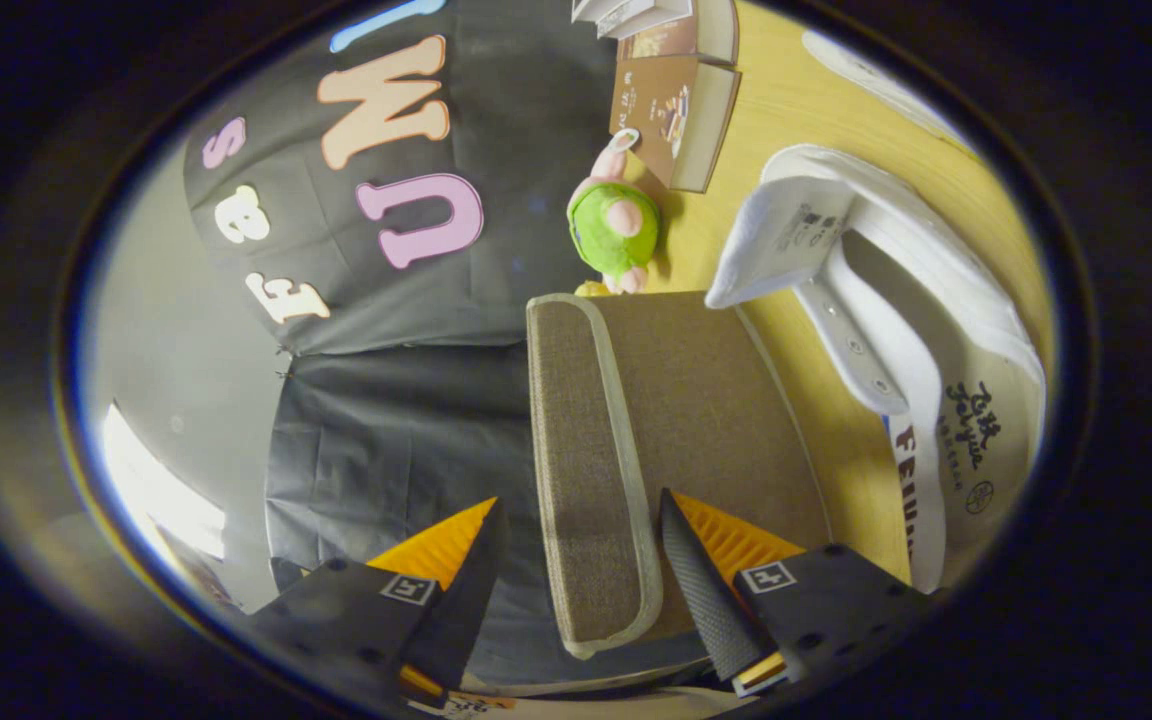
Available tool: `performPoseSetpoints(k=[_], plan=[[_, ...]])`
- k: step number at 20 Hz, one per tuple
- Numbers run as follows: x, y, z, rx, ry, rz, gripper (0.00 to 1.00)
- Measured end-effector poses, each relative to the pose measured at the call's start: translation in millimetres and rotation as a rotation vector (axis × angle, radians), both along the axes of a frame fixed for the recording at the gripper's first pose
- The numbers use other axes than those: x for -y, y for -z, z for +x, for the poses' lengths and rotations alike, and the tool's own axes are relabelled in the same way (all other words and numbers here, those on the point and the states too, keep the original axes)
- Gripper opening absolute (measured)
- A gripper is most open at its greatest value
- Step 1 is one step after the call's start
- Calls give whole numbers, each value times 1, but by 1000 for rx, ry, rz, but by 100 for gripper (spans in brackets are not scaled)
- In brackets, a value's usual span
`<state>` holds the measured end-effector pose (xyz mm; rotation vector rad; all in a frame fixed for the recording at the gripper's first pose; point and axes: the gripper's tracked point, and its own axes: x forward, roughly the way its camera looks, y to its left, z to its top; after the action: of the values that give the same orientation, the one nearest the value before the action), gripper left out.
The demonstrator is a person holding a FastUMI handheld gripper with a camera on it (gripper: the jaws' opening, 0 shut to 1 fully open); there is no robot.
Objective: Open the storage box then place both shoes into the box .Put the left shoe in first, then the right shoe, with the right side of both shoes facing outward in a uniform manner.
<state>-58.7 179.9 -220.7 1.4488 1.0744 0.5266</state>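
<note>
The view is rolled sideways, with the wooden table (796, 110) running up beside the box. The brown fabric storage box (706, 400) stands on it with its lid down. The lid's front flap (576, 430), edged in pale piping, lies between my fingers. My gripper (579, 500) is open and straddles that flap: one finger lies over the lid's top, and the other hangs off it with a small gap. A white shoe (936, 350) lies on the table beside the box, its tongue raised. Part of a second white shoe (876, 80) shows farther off.
A green and pink plush toy (616, 225) sits just beyond the box's far end. Several books (676, 110) lie behind it on the table. The black cloth wall (416, 400) hangs on the flap's side.
</note>
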Motion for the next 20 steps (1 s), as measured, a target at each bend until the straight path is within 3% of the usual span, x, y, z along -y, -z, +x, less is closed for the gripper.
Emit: performPoseSetpoints(k=[4,8,11,12,15,20], plan=[[-1,-3,-1,-4,-29,-1,73],[5,2,-2,2,-46,-43,35],[2,-22,-11,53,-81,0,35],[23,-18,5,54,-28,-40,27],[9,-28,12,67,-23,-5,6],[15,-54,15,128,-62,-14,3]])
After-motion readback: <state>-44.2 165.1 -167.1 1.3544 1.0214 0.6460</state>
